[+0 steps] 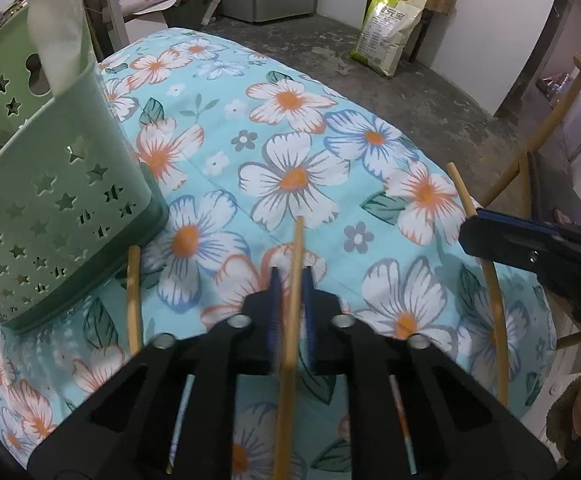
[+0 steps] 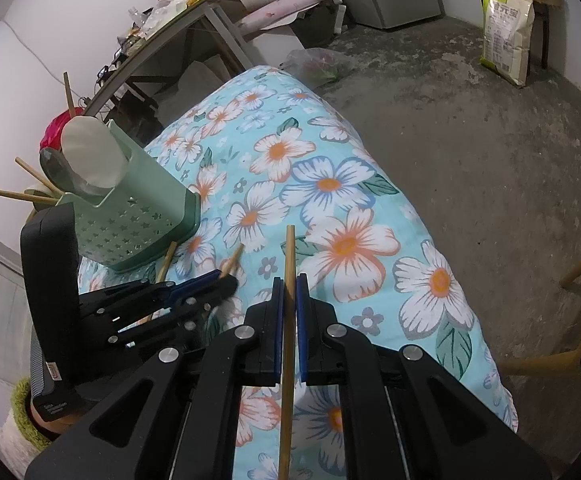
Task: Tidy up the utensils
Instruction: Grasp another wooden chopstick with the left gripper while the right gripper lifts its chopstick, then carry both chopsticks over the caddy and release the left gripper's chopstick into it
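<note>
My left tool is clamped on a chopstick just beside the green holder, low over the flowered table — ready to lift. My right tool pinches its own chopstick upright-ish, waiting its turn. One more chopstick lies against the holder's foot.

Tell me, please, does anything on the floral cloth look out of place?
Yes: one loose chopstick lies on the floral cloth beside the green holder, not in it. Nothing looks spilled or damaged.
</note>
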Tool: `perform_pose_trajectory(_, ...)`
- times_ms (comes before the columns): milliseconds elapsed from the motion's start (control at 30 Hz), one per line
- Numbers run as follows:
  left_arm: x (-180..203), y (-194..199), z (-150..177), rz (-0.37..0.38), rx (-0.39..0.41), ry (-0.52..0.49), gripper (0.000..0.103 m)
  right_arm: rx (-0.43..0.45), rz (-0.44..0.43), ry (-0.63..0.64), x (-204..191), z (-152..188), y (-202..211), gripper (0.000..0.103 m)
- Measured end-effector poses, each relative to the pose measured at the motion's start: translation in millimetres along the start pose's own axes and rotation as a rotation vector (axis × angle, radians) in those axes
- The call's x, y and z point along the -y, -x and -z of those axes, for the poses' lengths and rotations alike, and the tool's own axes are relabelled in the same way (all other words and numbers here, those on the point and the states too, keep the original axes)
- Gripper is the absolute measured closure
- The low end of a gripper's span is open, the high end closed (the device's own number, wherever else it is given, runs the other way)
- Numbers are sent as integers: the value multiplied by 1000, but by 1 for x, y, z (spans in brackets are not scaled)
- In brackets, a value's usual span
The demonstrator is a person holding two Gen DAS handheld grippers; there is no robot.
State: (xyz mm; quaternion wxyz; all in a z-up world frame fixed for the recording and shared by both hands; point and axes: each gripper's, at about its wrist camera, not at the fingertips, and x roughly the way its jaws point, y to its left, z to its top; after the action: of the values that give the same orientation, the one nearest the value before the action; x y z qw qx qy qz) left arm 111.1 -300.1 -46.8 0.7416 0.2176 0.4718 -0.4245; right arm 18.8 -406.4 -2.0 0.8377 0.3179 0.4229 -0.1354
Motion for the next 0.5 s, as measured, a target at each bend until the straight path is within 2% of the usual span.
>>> perform_pose_trajectory(167,-12,10,-5,12,21,45,99,2,0,0,0,0,2,97)
perform_pose_trajectory(500,-57,89,9,100,139,202,98,16,-45,29,-16,-1,10,97)
